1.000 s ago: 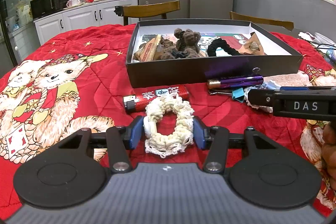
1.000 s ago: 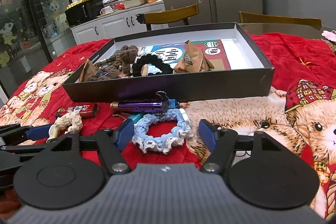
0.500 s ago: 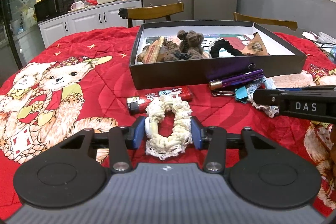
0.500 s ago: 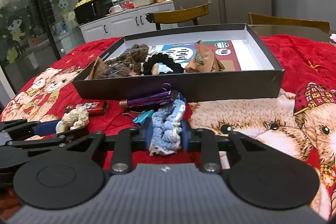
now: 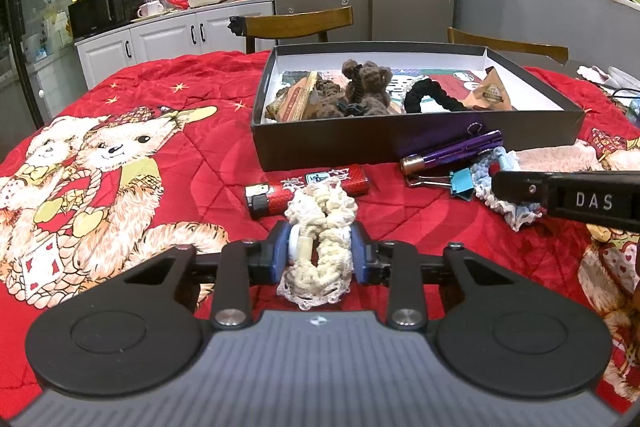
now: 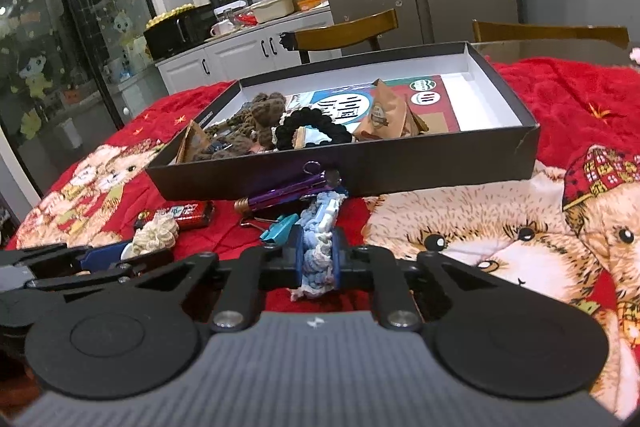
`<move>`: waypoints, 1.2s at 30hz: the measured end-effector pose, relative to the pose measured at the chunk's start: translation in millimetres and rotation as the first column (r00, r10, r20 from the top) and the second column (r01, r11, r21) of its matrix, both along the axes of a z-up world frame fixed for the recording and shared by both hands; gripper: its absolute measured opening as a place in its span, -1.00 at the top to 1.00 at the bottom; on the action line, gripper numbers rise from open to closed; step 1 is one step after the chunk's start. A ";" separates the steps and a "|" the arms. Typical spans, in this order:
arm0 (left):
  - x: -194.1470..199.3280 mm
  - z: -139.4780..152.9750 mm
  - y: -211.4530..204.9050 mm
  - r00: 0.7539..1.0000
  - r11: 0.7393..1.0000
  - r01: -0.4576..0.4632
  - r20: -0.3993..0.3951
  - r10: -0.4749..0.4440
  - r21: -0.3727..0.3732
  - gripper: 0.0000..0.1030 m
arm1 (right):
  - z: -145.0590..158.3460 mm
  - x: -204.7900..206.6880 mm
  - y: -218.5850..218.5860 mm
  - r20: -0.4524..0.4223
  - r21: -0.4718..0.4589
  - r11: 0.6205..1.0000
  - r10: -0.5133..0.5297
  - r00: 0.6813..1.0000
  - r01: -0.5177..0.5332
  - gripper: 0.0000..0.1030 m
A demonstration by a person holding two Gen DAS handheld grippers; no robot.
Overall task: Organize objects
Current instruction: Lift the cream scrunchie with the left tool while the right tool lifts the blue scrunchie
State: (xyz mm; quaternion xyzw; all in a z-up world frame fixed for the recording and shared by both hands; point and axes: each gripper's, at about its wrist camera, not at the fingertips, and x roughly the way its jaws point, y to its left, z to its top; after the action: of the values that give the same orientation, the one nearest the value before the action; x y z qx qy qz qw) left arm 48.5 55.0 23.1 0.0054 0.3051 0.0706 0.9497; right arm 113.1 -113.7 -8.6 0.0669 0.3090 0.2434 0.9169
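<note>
2 scrunchies are gripped but not yet boxed: the left hand-held gripper (image 5: 320, 259) pinches the cream crocheted scrunchie (image 5: 320, 227), the right hand-held gripper (image 6: 318, 259) squeezes the pale blue crocheted scrunchie (image 6: 320, 239), both low over the red bear-print quilt (image 5: 160, 155). The black shallow cardboard box (image 5: 400, 143) already holds several items; a red lighter (image 5: 308, 189), purple metal tube (image 5: 452, 153) and teal binder clip (image 5: 460, 181) lie just before its front wall.
</note>
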 end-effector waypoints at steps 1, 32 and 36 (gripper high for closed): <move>0.0 -0.1 0.0 1.000 1.000 0.000 0.000 0.000 0.001 0.27 | -0.1 0.3 -0.5 -0.003 0.005 1.000 -0.001 1.000 0.001 0.70; -2.4 1.4 -1.2 1.000 0.999 -0.028 0.010 0.027 0.028 0.28 | 15.0 -12.9 -11.5 0.079 0.087 0.995 -0.057 0.995 0.050 0.74; -2.5 2.6 0.3 0.999 0.999 -0.040 0.018 0.039 0.027 0.30 | 21.4 -16.8 -12.3 0.105 0.104 0.994 -0.055 0.993 0.044 0.74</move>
State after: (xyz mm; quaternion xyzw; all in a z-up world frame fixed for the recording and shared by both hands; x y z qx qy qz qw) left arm 45.9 55.3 25.7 0.0116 0.2959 0.0935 0.9506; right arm 96.2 -126.0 12.8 0.1080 0.2444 0.2392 0.9335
